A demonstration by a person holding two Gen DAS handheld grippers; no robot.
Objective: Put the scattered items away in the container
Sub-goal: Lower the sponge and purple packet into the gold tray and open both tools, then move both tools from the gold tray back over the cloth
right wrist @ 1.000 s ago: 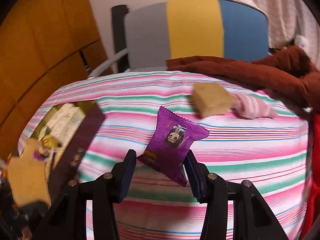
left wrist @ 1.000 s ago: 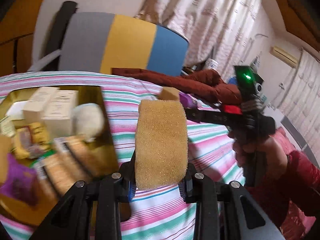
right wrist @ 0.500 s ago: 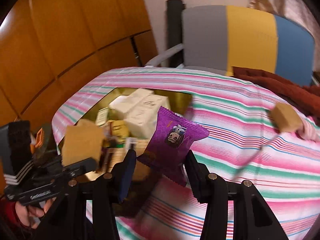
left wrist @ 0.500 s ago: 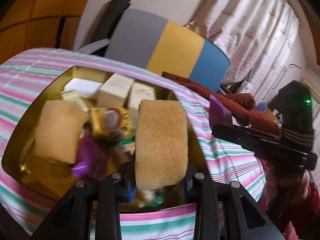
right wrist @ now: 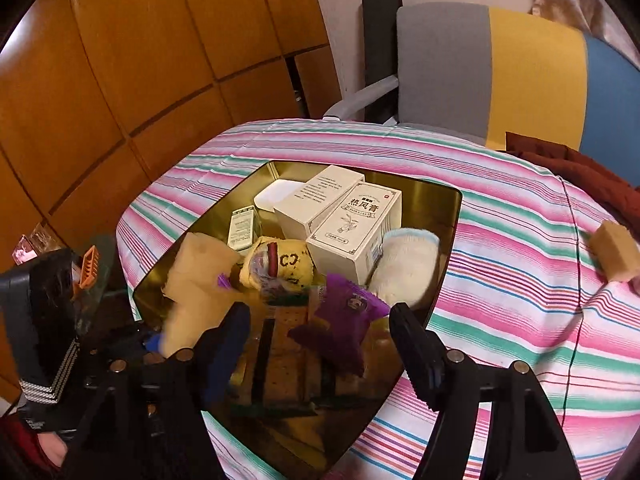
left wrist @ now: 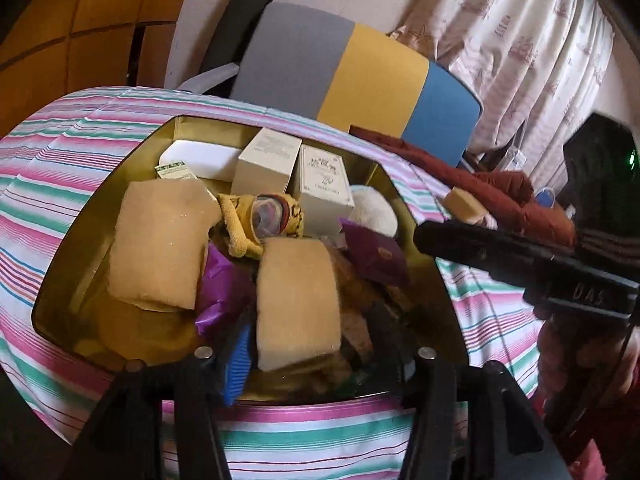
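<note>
The gold container (left wrist: 76, 264) (right wrist: 448, 200) sits on the striped table, full of boxes, sponges and packets. My left gripper (left wrist: 320, 348) is open over its near edge; the tan sponge (left wrist: 298, 300) lies loose between the fingers, on the pile. My right gripper (right wrist: 320, 340) is open over the container; the purple snack packet (right wrist: 344, 320) is free between the fingers, blurred, above the crackers. Another tan sponge (right wrist: 614, 256) (left wrist: 464, 204) lies on the cloth at the right, outside the container.
White boxes (right wrist: 352, 224), a white sock (right wrist: 408, 268) and a yellow cloth bundle (right wrist: 280, 264) fill the container's far half. A dark red garment (left wrist: 500, 188) lies at the table's far right. A grey-yellow-blue chair (left wrist: 360, 68) stands behind the table.
Both grippers moved left over the container and opened. The sponge left the left gripper and the purple packet left the right gripper, both dropping into the container.
</note>
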